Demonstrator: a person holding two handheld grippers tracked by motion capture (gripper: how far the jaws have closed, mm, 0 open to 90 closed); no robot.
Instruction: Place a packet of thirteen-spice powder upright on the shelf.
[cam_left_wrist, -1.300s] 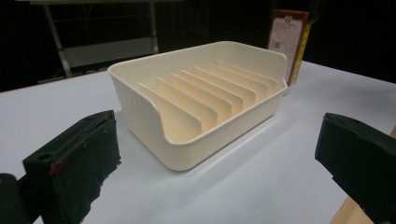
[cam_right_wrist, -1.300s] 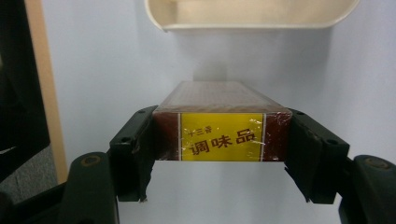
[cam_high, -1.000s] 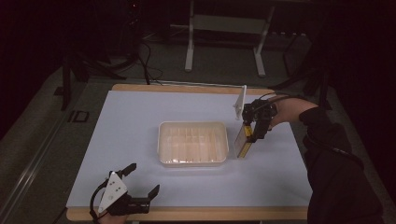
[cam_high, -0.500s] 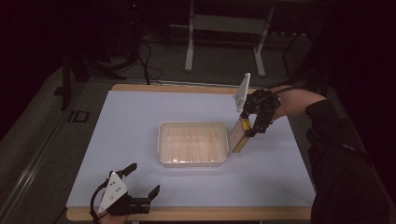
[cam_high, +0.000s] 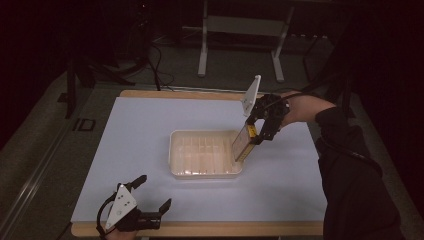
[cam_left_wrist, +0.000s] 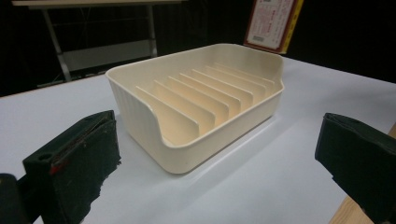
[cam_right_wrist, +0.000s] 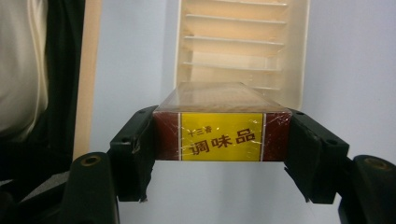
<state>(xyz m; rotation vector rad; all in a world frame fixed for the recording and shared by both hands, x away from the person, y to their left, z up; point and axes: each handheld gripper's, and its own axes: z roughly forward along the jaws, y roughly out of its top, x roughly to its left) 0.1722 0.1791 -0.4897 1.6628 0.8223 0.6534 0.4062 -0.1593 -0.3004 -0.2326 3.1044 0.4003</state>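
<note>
Two black jaws of the right gripper (cam_right_wrist: 223, 154) pinched a flat box (cam_right_wrist: 221, 130) by its narrow sides. The end facing that gripper's camera carried a yellow panel between dark red bands, printed with 十三香 above larger 调味品. The rest of the box ran away from the camera under glossy wrap, its far end blurred.

From the high view the right gripper (cam_high: 260, 131) held the box (cam_high: 241, 144) tilted, long axis running from the jaws down and toward the person's left, its lower end over the right edge of the cream rack (cam_high: 176, 159). Whether it touched the rim could not be told. The rack (cam_left_wrist: 140, 112) sat near the middle of the white table (cam_high: 150, 125), its thin dividers standing in a row. In the left gripper view the box (cam_left_wrist: 273, 23) showed a pale printed face too small to read, cut off by the top edge.

At the near left corner of the table, the left gripper (cam_high: 152, 192) stood spread wide, holding nothing.
</note>
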